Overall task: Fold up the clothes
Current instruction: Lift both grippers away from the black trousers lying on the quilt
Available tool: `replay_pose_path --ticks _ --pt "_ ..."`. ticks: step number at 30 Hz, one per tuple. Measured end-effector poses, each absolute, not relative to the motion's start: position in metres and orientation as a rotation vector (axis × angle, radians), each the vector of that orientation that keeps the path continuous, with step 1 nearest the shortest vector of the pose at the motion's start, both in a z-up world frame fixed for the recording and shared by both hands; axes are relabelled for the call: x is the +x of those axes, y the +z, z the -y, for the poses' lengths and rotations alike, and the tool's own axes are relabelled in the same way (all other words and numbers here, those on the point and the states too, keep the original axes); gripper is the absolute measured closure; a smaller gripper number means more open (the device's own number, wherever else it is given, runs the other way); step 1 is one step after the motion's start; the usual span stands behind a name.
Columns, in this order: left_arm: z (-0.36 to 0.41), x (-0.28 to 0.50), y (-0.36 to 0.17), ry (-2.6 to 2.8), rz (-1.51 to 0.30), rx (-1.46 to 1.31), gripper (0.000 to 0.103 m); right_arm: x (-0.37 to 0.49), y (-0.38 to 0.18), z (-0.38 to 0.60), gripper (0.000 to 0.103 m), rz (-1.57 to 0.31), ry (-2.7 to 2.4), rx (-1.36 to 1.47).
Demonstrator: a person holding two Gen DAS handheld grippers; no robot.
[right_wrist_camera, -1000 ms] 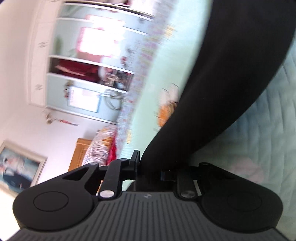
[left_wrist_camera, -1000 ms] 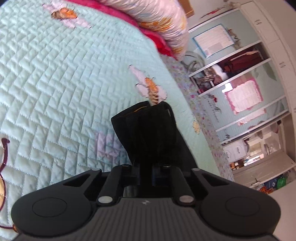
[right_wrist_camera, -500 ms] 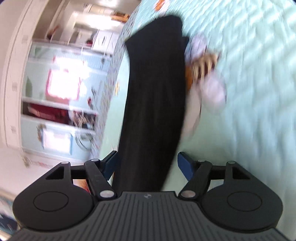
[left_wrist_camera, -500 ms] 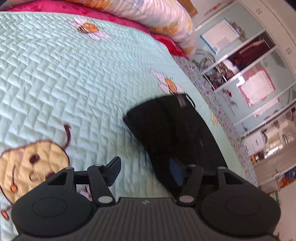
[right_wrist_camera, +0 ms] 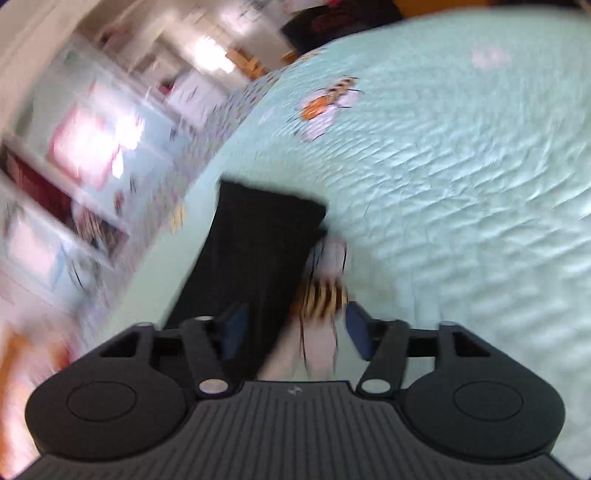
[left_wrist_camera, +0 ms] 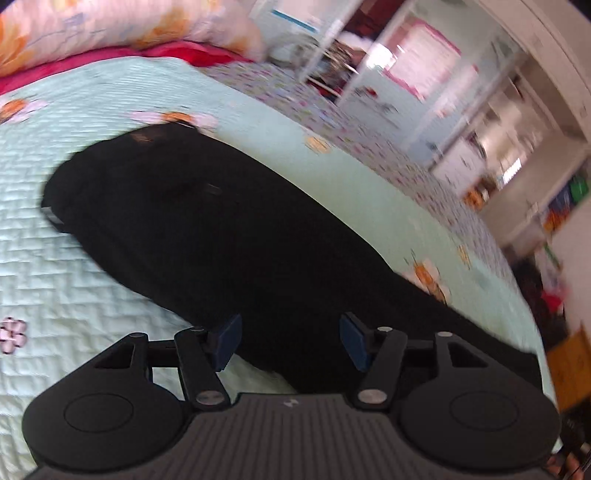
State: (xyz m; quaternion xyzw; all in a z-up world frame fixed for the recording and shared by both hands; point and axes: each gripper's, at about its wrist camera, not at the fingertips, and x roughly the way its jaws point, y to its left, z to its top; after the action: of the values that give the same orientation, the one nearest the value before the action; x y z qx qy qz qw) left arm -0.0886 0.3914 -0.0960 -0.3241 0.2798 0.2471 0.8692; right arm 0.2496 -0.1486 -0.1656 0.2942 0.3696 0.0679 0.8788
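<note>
Black clothes (left_wrist_camera: 229,236) lie long and flat on the light green quilt (left_wrist_camera: 74,266) of the bed. A second ago both claws held this cloth up off the bed, pinched tight. Half a second ago they had let go. Now the cloth rests on the quilt and nothing holds it.

From the left wrist camera, the left gripper (left_wrist_camera: 290,341) is wide, with nothing gripped between its blue pads (left_wrist_camera: 229,339). The cloth lies under and ahead of it, and I cannot tell if the pads touch it. The cloth fills more of this picture than it did half a second ago. One end, with a small tag (left_wrist_camera: 138,138) on it, lies far off near a bee picture (left_wrist_camera: 173,118) sewn on the quilt. A flowered pillow (left_wrist_camera: 110,26) sits at the top of the bed, and blurry shelves (left_wrist_camera: 369,66) stand past the bed's edge.

From the right wrist camera, the right gripper (right_wrist_camera: 291,330) is wide too, and it holds nothing. The cloth (right_wrist_camera: 258,251) shows here as a narrow dark strip running away from the left pad, ending in a straight edge. Another bee picture (right_wrist_camera: 325,291) lies just beside the strip, between the pads. This picture is blurry, so small things are hard to see. The strip looks shorter here than it did half a second ago.
</note>
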Motion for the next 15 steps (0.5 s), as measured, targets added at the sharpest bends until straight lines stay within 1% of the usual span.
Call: replay_pose_path --ticks 2,6,8,9,10,15 --pt "-0.366 -0.074 -0.091 0.472 -0.63 -0.628 0.041 0.222 -0.144 0.127 0.04 -0.799 0.136 0.47" --pt "-0.315 -0.057 -0.081 0.375 -0.688 -0.538 0.041 0.174 -0.105 0.091 0.039 -0.853 0.175 0.31" --pt "-0.289 -0.048 -0.076 0.327 -0.717 -0.492 0.041 0.153 -0.085 0.081 0.037 -0.827 0.195 0.263" --pt "-0.277 -0.046 -0.074 0.304 -0.728 -0.473 0.041 0.143 -0.075 0.076 0.032 -0.814 0.205 0.24" --pt "-0.27 -0.049 -0.073 0.285 -0.73 -0.465 0.041 0.133 -0.065 0.071 0.031 -0.799 0.213 0.214" --pt "-0.252 -0.069 -0.068 0.252 -0.735 -0.443 0.041 0.086 -0.025 0.053 0.03 -0.714 0.222 0.097"
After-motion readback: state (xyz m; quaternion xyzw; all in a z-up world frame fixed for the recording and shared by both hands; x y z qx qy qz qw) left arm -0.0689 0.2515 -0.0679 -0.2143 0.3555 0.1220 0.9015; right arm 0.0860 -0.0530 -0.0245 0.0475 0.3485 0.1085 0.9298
